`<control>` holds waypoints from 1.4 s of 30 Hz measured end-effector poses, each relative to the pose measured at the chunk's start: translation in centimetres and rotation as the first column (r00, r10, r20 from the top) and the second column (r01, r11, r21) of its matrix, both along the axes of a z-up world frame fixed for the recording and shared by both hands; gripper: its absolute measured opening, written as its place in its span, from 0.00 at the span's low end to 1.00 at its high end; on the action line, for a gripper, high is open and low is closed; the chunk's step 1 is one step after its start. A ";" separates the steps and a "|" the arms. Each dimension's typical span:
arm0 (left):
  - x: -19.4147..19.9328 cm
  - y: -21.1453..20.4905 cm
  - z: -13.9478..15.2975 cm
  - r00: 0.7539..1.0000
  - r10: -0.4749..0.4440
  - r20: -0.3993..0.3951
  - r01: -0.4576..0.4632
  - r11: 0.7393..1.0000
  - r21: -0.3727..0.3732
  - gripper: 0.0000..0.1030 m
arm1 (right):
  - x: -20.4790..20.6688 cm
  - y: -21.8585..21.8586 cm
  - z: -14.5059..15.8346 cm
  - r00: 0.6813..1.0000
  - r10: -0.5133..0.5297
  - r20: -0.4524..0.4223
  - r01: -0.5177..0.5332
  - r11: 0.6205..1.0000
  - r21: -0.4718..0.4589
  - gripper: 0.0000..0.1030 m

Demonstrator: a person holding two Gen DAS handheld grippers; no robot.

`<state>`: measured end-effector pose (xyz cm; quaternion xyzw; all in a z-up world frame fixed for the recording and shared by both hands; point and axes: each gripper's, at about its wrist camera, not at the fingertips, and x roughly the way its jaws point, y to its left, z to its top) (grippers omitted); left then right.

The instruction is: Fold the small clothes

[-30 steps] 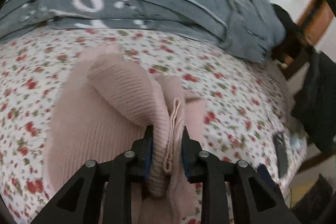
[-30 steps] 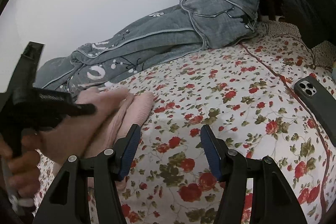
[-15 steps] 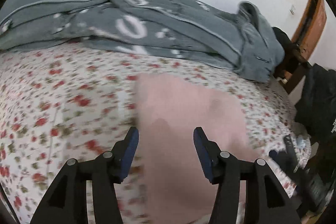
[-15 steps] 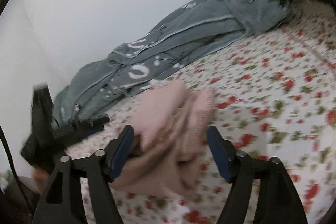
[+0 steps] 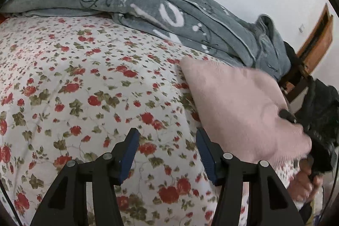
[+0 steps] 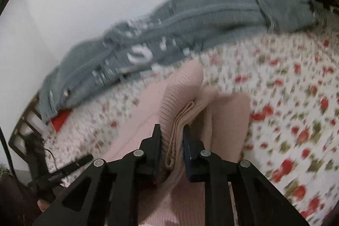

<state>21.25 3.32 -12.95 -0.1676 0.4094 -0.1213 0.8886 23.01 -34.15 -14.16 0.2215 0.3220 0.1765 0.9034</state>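
In the left wrist view, the left gripper (image 5: 167, 151) is released with nothing between its fingers, over the flowery bed sheet (image 5: 84, 99), which has lots of free room. The pink sweater (image 5: 237, 107) sits off to the right, near the grey blanket (image 5: 169, 14).

In the right wrist view, the right gripper (image 6: 171, 141) is closing its jaws on a bunched ribbed fold of the pink sweater (image 6: 182, 99). The sweater looks partly folded, so the folding is probably not finished.

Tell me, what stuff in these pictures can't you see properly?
- Pink knit garment, right wrist view: its lower part is hidden behind the closing right gripper, which has its folds between the jaws; left wrist view blurs it.
- Grey blanket, right wrist view: pattern smeared by motion blur.
- Dark bundle, left wrist view: cut off by the edge; unidentifiable.
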 end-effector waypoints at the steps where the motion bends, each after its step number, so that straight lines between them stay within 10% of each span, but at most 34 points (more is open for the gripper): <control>1: -0.2 -0.1 0.0 1.000 -0.011 0.001 0.011 1.000 0.000 0.53 | 0.2 -0.7 -0.5 1.000 -0.023 -0.016 0.023 1.000 -0.013 0.18; 6: -1.9 -2.4 -0.2 0.995 -0.104 -0.003 0.104 0.994 0.017 0.57 | 0.7 -2.4 -3.4 0.989 -0.043 -0.140 0.041 0.999 -0.018 0.29; 13: -5.6 -6.8 0.2 0.968 -0.248 0.033 0.244 0.966 0.088 0.66 | -6.9 -2.6 1.3 0.999 0.017 0.044 -0.013 0.996 -0.091 0.52; 25: -5.9 -13.7 -1.0 0.959 -0.272 0.076 0.220 0.889 0.402 0.66 | -9.0 0.7 -0.8 0.991 0.100 0.089 -0.083 0.981 -0.173 0.52; 28: -5.5 -13.5 -0.6 0.956 -0.280 0.089 0.228 0.899 0.374 0.51 | -8.4 1.4 -0.5 0.988 0.108 0.115 -0.086 0.979 -0.182 0.40; 30: -5.4 -13.0 -0.4 0.956 -0.280 0.092 0.233 0.909 0.346 0.23 | -7.7 2.1 -0.6 0.984 0.140 0.114 -0.115 0.973 -0.199 0.07; 35: -5.4 -9.5 -0.4 0.966 -0.234 0.113 0.209 0.958 0.196 0.16 | -10.0 0.1 -0.2 0.971 0.144 0.192 -0.115 0.981 -0.154 0.06; 42: -5.7 -9.4 -1.9 0.972 -0.222 0.079 0.206 0.962 0.177 0.17 | -10.1 0.7 -5.1 0.988 0.151 0.036 -0.139 0.966 -0.217 0.06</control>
